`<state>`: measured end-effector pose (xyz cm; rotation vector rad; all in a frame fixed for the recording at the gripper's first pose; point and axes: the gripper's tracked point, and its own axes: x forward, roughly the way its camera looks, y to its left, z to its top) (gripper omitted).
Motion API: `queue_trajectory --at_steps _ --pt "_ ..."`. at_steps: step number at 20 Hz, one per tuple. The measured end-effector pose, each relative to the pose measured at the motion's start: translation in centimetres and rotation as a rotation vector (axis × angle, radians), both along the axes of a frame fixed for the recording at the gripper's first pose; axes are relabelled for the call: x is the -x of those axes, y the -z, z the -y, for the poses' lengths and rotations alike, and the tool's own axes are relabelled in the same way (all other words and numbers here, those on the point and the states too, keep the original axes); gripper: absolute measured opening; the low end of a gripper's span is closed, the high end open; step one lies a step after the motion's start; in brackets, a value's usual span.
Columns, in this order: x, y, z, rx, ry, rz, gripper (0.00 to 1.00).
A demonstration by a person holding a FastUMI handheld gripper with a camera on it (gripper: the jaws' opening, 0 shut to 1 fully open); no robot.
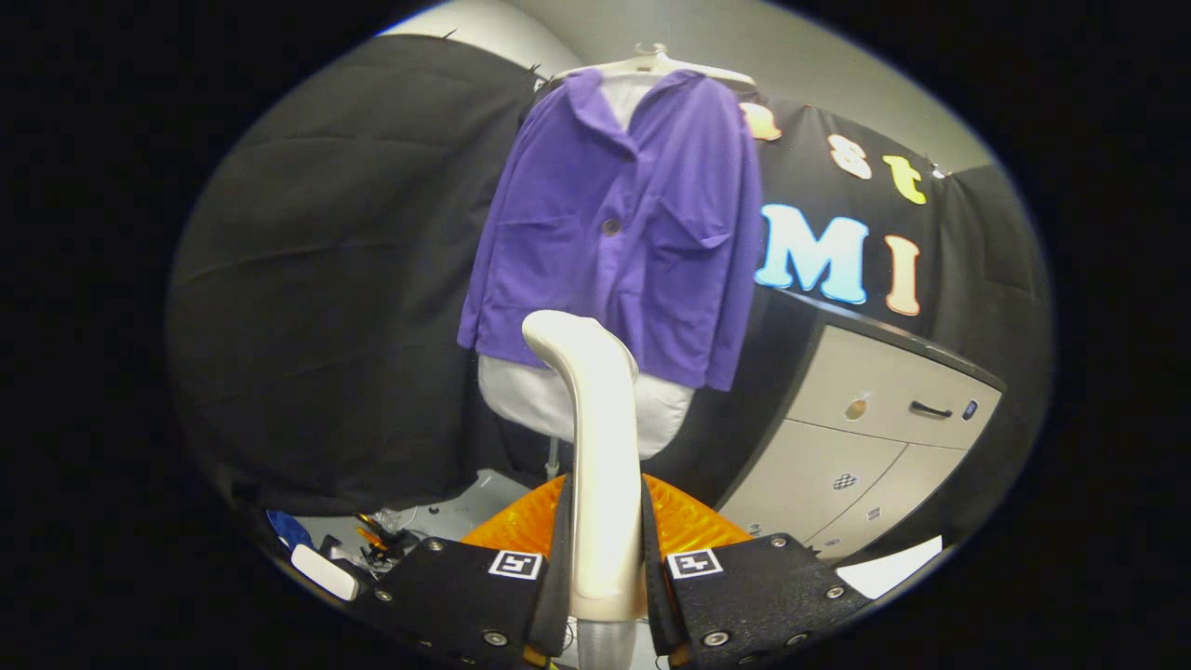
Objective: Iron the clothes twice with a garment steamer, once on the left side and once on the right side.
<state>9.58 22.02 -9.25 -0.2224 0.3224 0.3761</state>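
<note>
So far the gripper (pixel 605 582) clamps the garment steamer (pixel 595 447) short of the purple jacket (pixel 623 233), with both side passes seemingly left.

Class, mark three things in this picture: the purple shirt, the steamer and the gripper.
Purple shirt (pixel 625 242): gripper view, on the chest by the dark button.
Steamer (pixel 603 447): gripper view, on its cream handle, above the fingers.
Gripper (pixel 605 577): gripper view, midway between its two fingers, shut on the steamer.

Steamer (pixel 603 447): glossy smooth cream plastic. Jacket (pixel 623 233): soft matt purple cloth. Tongs (pixel 605 586): matt black, textured.
</note>
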Motion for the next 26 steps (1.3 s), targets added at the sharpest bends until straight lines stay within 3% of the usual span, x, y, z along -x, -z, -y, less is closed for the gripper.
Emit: queue_trajectory --at_steps 8,16,21,26 --pt "2.7 -6.8 12.4 -0.103 0.129 0.081 0.35" --pt "5.1 -8.8 22.9 -0.196 0.24 0.123 0.35" --pt "7.1 -9.8 26.8 -0.217 0.28 0.14 0.35" --pt "8.0 -10.8 27.2 -0.226 0.315 0.16 0.34"
